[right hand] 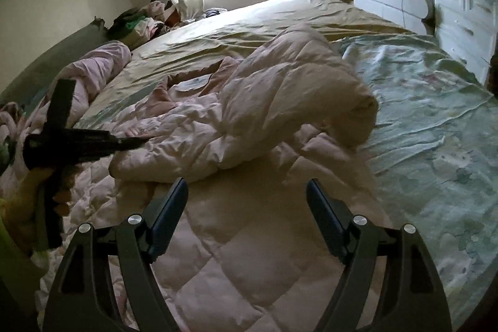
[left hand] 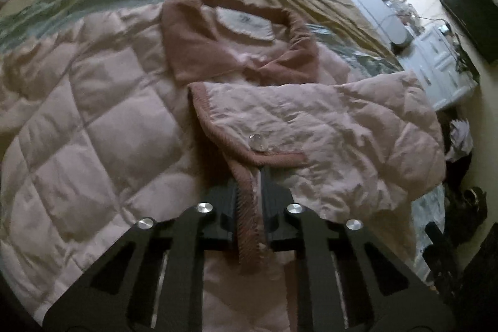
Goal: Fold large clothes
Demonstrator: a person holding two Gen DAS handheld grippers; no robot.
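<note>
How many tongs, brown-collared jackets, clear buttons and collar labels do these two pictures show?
tongs: 2 (left tongs, right tongs)
brown-collared jacket: 1
clear button: 1
collar label: 1
Total: 5

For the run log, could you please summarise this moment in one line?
left hand-held gripper: shut on cuff trim | right hand-held gripper: open, empty | pink quilted coat: on bed

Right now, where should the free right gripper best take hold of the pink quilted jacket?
Probably the raised sleeve fold, coming in from the near side: it humps clear of the bed, giving the open right gripper an edge to pinch. The left gripper already clamps the ribbed front trim.
</note>
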